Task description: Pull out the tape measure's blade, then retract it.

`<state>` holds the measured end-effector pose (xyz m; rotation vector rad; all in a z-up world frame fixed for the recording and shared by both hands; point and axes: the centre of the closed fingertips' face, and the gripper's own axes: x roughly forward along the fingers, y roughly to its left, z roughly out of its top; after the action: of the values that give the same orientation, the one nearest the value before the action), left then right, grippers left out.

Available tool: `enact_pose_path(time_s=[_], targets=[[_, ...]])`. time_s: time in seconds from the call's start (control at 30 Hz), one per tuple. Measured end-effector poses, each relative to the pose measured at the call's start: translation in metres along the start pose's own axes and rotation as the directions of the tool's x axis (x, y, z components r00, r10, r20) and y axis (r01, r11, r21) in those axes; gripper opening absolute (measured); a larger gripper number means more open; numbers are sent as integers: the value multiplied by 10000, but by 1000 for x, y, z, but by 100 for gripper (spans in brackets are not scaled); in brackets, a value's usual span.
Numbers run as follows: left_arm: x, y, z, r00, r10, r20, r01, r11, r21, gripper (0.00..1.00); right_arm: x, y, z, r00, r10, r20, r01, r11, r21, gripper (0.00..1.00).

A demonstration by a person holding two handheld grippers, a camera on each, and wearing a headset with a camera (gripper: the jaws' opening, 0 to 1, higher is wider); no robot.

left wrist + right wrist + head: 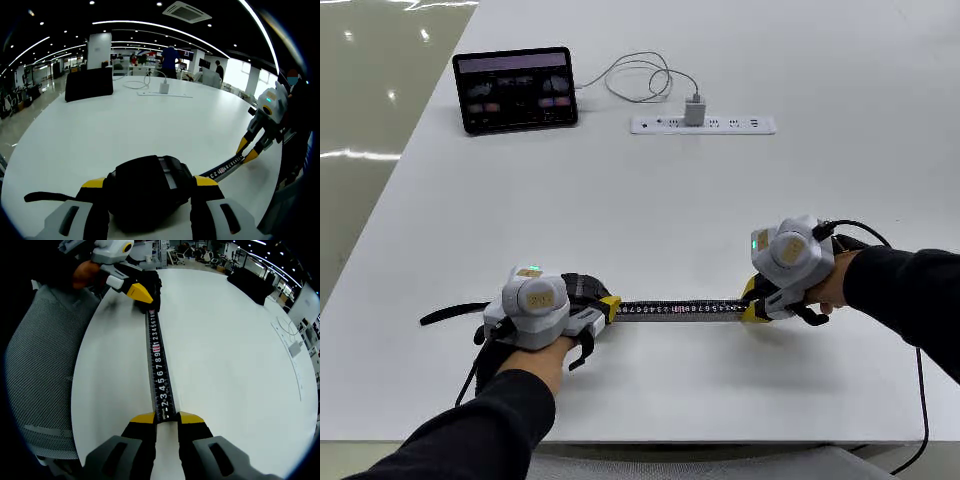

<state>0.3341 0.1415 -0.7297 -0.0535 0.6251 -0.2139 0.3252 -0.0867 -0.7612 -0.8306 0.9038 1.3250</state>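
Blade (157, 355) of the tape measure is drawn out and lies flat on the white desk (650, 200), with its numbers facing up. It runs in a straight line between the two hand-held grippers, close to the near edge of the desk.

The left hand-held gripper (149, 182) holds the black case (585, 290) of the tape measure. Its two yellow-tipped jaws press on both sides of the case, which sits on the desk surface. A black strap (450, 313) lies on the desk on the far side of this gripper from the blade.

The right hand-held gripper (167, 417) is at the other end. Its jaws are narrow and pinch the free end of the blade, at the low numbers. The tip of the blade is between the jaws and I cannot see its hook.

Further back on the desk a dark tablet (515, 88) stands tilted. Beside it lies a white power strip (703, 125) with a charger (695, 109) plugged in, and a thin cable (640, 78) loops from the charger toward the tablet.
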Motion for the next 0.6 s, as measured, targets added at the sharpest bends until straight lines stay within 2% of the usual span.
enact_pose_path(time_s=[0.6], targets=[[0,1,0,10000,-12,-19,12,10000,-24,62,4,0,8,9998,-35,183,31,9998,204,12]])
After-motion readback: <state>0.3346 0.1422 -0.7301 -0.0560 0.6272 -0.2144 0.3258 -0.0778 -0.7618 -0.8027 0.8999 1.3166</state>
